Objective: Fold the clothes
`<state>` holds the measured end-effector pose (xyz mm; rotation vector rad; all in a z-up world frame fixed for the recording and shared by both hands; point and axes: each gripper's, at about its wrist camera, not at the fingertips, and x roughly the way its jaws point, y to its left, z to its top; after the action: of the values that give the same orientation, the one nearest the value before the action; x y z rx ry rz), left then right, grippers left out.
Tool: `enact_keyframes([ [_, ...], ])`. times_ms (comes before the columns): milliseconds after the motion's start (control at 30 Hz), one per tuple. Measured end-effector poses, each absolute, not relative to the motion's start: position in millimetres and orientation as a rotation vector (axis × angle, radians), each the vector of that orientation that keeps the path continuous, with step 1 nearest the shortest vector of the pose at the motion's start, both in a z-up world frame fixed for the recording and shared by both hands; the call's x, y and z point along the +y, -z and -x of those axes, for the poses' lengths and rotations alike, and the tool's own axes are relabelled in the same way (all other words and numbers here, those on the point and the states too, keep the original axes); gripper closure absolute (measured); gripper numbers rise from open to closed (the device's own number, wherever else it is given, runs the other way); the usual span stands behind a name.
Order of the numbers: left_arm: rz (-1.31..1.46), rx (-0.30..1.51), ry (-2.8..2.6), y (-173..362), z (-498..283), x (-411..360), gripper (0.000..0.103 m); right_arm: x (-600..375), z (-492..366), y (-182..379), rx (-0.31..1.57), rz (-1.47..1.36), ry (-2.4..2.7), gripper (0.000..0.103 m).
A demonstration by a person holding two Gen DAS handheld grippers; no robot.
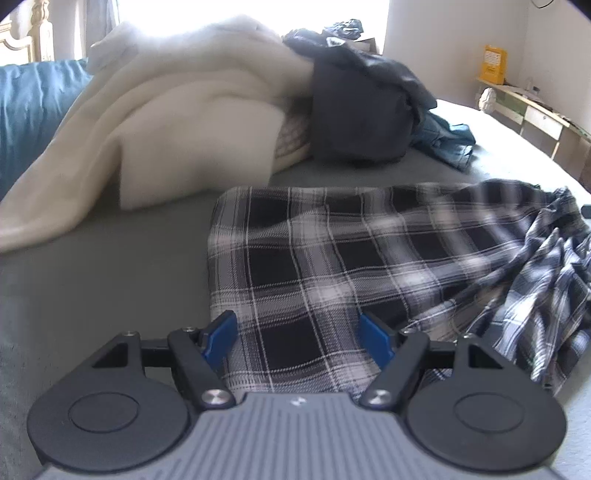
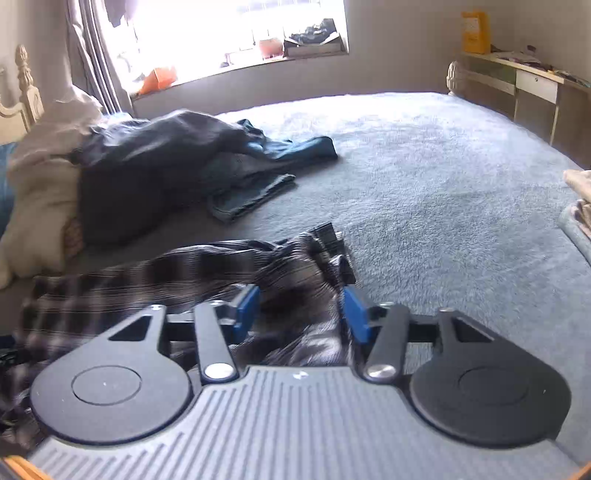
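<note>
Nearest the left wrist camera, the left gripper [image 1: 299, 334] hangs over the near part of the plaid shirt [image 1: 332, 258], its blue fingers [image 1: 221, 334] spread wide apart with checked cloth between them; the view does not show whether the pads touch the fabric. The shirt lies on the bed [image 1: 110, 295], flat and smooth on its left side with a straight folded edge, and bunched into loose folds toward the right.

In the right wrist view the right gripper [image 2: 301, 314] sits over that rumpled end of the plaid shirt [image 2: 184, 273], fingers [image 2: 247, 310] likewise parted, a hump of blurred cloth rising between them. Whether they grip it cannot be told.

Farther back, toward the bed's far left, a cream blanket [image 1: 166, 110] lies heaped, with a dark garment [image 1: 354, 110] leaning against its right side and a blue denim piece [image 1: 447, 144] spilling out just beside that. The right half of the bed [image 2: 443, 184] stretches away bare and grey.

Beyond the bed's far edge stand a bright window [image 2: 240, 33] and, at the far right, a desk [image 2: 535, 81] carrying a yellow box [image 2: 474, 31].
</note>
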<state>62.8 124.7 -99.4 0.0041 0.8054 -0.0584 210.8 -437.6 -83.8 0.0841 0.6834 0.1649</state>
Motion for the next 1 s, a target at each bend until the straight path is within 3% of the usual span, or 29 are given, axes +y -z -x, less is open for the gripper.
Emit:
enact_keyframes([
  [67,-0.011,0.808,0.052,100,-62,124,0.029,-438,-224,103,0.732,-0.040,-0.138,0.092],
  [233,-0.025,0.816,0.049,103,-64,121,0.027,-448,-229,136,0.744,-0.026,-0.126,0.091],
  [333,-0.022,0.814,0.047,104,-65,121,0.025,-444,-222,123,0.715,0.003,-0.133,0.088],
  [567,-0.021,0.800,0.052,108,-64,121,0.022,-419,-207,82,0.523,0.093,-0.245,0.090],
  [700,-0.017,0.795,0.061,109,-64,123,0.020,-403,-247,105,0.601,0.113,-0.239,0.090],
  [800,-0.013,0.790,0.070,110,-64,125,0.019,-418,-275,135,0.696,-0.029,-0.180,0.094],
  [1000,0.003,0.786,0.083,109,-64,128,0.019,-419,-263,123,0.663,-0.111,-0.150,0.093],
])
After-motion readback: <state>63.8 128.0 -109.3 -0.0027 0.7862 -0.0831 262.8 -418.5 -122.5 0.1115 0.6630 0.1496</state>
